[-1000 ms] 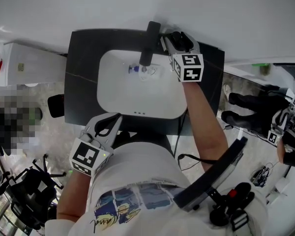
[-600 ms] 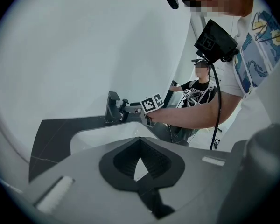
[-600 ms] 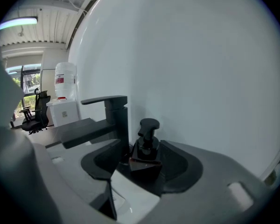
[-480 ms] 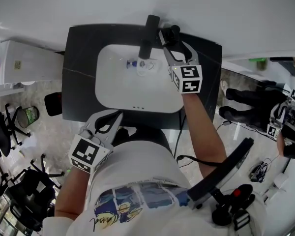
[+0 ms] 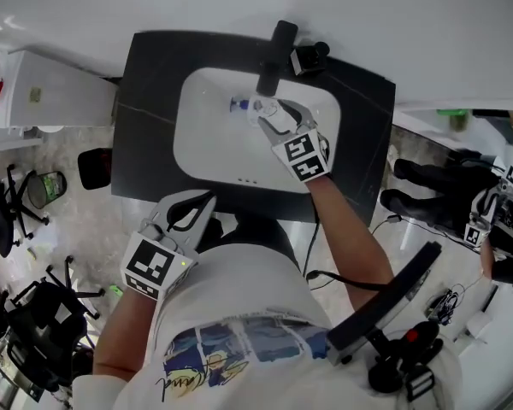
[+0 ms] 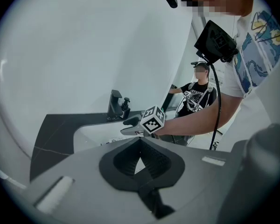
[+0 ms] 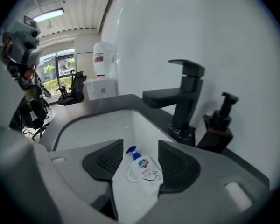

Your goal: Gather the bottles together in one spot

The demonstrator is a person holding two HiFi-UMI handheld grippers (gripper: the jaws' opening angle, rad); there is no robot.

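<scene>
A small clear bottle with a blue pump cap [image 5: 242, 106] lies on its side at the bottom of the white basin [image 5: 205, 143], over the drain. In the right gripper view this bottle [image 7: 142, 168] lies between the two pads of my right gripper [image 7: 140, 147], whose jaws are closing around it without pressing on it. Seen from the head, my right gripper [image 5: 265, 114] reaches down into the basin just under the faucet. A black pump bottle [image 5: 311, 55] [image 7: 219, 125] stands on the counter beside the faucet. My left gripper [image 5: 188, 212] [image 6: 140, 141] hangs shut and empty in front of the counter.
A black faucet [image 5: 272, 54] [image 7: 182, 101] juts over the basin, close above the right gripper. The dark counter [image 5: 145, 101] surrounds the sink. A white dispenser with a red label [image 7: 104, 59] stands at its far left. Another person with grippers [image 5: 496, 203] is at the right.
My right gripper has moved from beside the faucet at the back right down into the basin, so that its jaws now straddle the clear bottle. The left gripper has stayed put.
</scene>
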